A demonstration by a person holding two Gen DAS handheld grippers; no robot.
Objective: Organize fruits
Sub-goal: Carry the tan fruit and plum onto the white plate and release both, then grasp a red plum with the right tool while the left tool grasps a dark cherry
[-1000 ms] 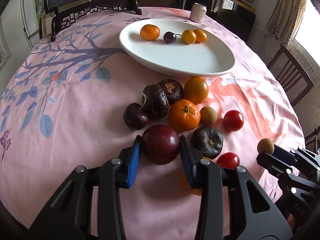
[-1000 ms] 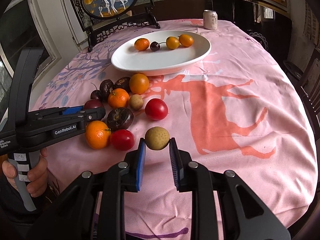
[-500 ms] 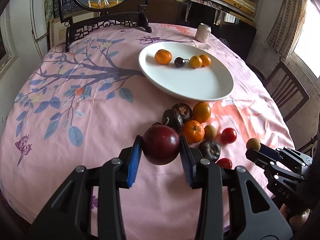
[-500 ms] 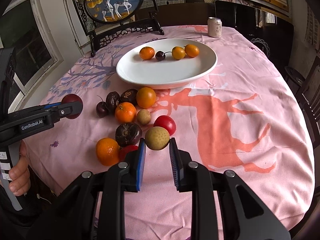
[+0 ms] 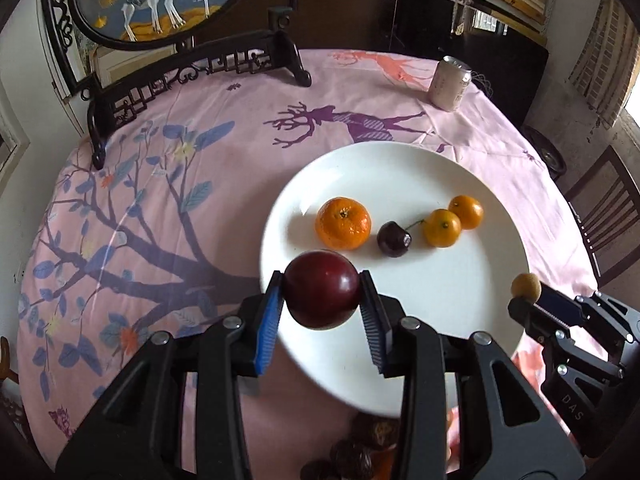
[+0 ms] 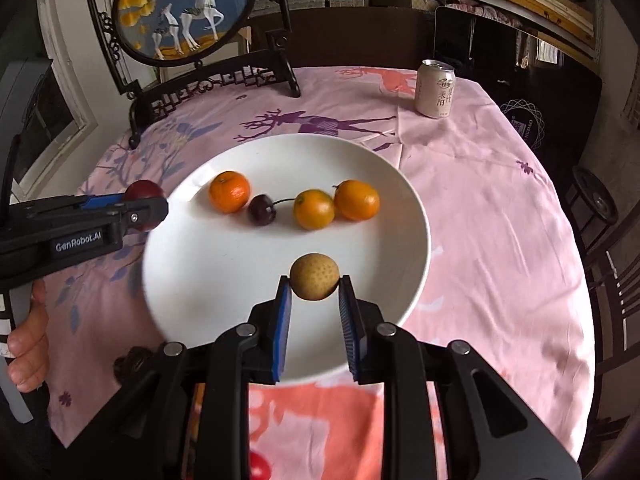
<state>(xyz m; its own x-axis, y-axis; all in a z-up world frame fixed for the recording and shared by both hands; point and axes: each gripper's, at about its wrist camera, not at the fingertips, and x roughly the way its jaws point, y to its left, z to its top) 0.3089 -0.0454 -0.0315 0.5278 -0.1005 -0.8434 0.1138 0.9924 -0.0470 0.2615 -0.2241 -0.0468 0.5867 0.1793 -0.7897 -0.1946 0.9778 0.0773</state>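
Observation:
My left gripper (image 5: 322, 296) is shut on a dark red plum (image 5: 322, 294) and holds it above the near left rim of the white plate (image 5: 440, 320). My right gripper (image 6: 314, 292) is shut on a small tan longan (image 6: 315, 276) and holds it over the near part of the plate (image 6: 208, 280). On the plate lie a mandarin (image 6: 229, 191), a dark cherry (image 6: 261, 209) and two small oranges (image 6: 314, 209). The left gripper and plum also show in the right wrist view (image 6: 144, 204), at the plate's left edge.
A drink can (image 6: 435, 88) stands at the far right of the pink tablecloth. A framed deer screen on a black stand (image 6: 180, 12) is at the far left. Several loose fruits (image 5: 356, 456) lie on the cloth below the grippers, mostly hidden. Chairs (image 5: 608, 196) stand to the right.
Both grippers have moved forward from the loose fruit pile to the plate, each carrying its fruit. The plate now sits directly under the fingers.

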